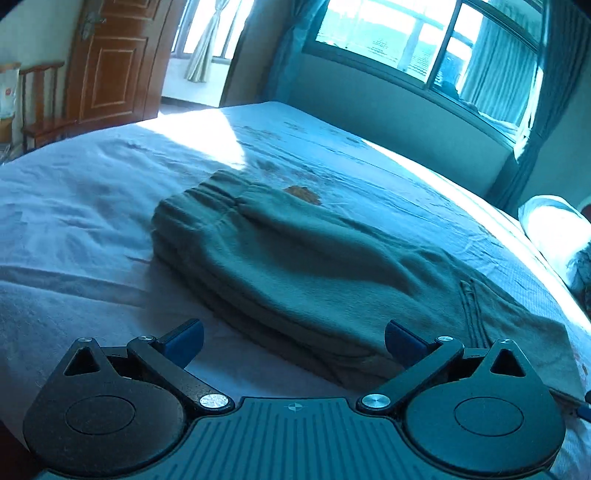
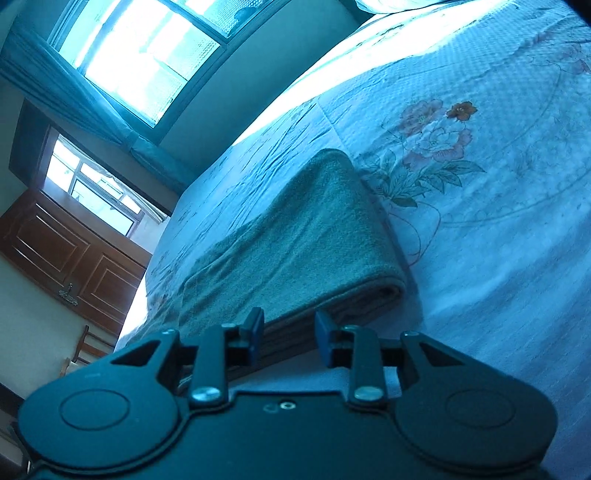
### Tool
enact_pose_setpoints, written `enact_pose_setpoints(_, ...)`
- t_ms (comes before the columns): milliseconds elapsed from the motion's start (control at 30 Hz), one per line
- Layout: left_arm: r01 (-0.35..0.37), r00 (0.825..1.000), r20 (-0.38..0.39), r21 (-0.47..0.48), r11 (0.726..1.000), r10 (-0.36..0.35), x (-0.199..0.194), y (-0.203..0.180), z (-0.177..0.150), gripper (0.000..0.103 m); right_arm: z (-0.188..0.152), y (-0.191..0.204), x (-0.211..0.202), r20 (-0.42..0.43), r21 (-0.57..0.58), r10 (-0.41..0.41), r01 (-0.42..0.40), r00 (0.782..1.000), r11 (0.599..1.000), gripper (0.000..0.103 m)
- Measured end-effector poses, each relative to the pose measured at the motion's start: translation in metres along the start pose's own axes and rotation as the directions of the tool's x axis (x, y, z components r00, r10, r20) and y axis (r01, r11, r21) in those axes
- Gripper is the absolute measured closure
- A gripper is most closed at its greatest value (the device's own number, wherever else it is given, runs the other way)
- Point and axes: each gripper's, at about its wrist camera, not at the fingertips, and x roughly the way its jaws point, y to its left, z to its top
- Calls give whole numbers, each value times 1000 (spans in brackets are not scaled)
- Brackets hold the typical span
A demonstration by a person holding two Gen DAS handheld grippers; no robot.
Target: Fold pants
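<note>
The grey-green pants (image 1: 295, 266) lie folded in a thick stack on the bed, waistband end at the far left. My left gripper (image 1: 293, 341) is open wide, its blue pads just off the stack's near edge, holding nothing. In the right wrist view the same pants (image 2: 295, 236) run away from me as a folded bundle. My right gripper (image 2: 289, 334) is partly open, its jaws either side of the layered near edge of the stack, not clamped on it.
The bed sheet (image 1: 92, 206) is pale with a flower print (image 2: 436, 136). A pillow (image 1: 554, 225) lies at the right. A wooden door (image 1: 110, 59), a chair (image 1: 40, 107) and windows with curtains (image 1: 424, 33) stand beyond the bed.
</note>
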Motion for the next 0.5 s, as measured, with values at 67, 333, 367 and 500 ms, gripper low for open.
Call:
enact_pose_setpoints(67,23,999,-31,-128,992,-27,22,32,10,0,-1,8,7,-12,-28,-10,9,1000,1000,79)
enact_pose_setpoints(333,115,993,-13,-195,974,-120,97,77,40,0,-1,34,17,-5,-78,-45,44,999,996,79)
enact_pose_setpoints(367,126,991,-19,-185,975,-132,101,76,41,13,-1,42,24,-7,-94,-48,47,999,994,79)
enact_pose_setpoints(500,145,988,-15,-183,972,-151,97,78,43,66,-17,94,57,-2,-291,-75,71,997,954,74)
